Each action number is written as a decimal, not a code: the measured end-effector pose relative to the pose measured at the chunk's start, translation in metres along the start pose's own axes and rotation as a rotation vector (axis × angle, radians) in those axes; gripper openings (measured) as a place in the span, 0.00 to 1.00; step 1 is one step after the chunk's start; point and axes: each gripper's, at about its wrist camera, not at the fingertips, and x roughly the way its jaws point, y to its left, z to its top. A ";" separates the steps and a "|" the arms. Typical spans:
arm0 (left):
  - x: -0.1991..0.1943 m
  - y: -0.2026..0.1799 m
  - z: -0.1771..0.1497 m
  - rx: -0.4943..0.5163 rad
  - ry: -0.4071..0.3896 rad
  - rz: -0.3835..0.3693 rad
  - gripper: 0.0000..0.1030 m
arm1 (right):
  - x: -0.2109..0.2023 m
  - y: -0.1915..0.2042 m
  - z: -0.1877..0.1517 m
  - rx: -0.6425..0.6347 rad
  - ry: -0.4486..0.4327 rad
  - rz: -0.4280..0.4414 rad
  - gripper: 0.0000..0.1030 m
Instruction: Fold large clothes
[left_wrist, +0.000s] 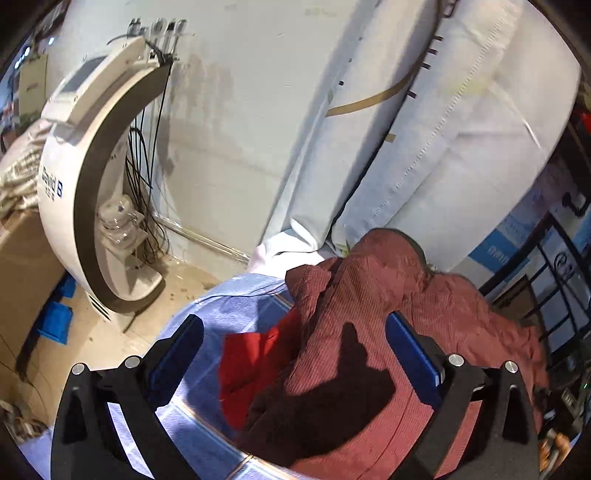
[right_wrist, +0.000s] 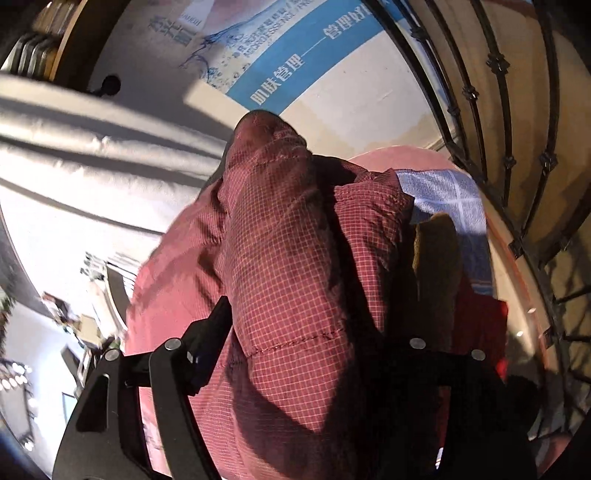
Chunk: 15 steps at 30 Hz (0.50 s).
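Observation:
A large maroon checked garment (left_wrist: 369, 314) lies bunched on a surface covered with a blue checked cloth (left_wrist: 229, 306). Its bright red lining (left_wrist: 255, 362) shows at the left edge. My left gripper (left_wrist: 295, 332) hovers just over it with blue pads spread wide and open, and nothing is pinched. In the right wrist view the same garment (right_wrist: 295, 240) fills the middle. My right gripper (right_wrist: 321, 317) is open with a thick fold bulging between its fingers. The left finger (right_wrist: 218, 321) lies beside the cloth, and the right finger is lost in shadow.
White padded rolls (left_wrist: 443, 147) lean on the wall behind the garment. A white curved machine (left_wrist: 92, 184) with cables stands on the floor to the left, next to cardboard boxes (left_wrist: 22, 266). A black iron railing (right_wrist: 517, 147) and a blue poster (right_wrist: 295, 55) are on the right side.

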 end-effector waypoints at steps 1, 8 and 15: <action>-0.010 -0.006 -0.010 0.048 -0.003 0.028 0.94 | -0.002 0.000 0.001 0.010 -0.004 0.005 0.67; -0.043 -0.046 -0.086 0.223 0.070 0.148 0.94 | -0.032 0.013 -0.003 -0.035 -0.045 -0.151 0.75; -0.072 -0.096 -0.117 0.282 0.117 0.092 0.94 | -0.061 0.071 -0.028 -0.316 -0.048 -0.361 0.78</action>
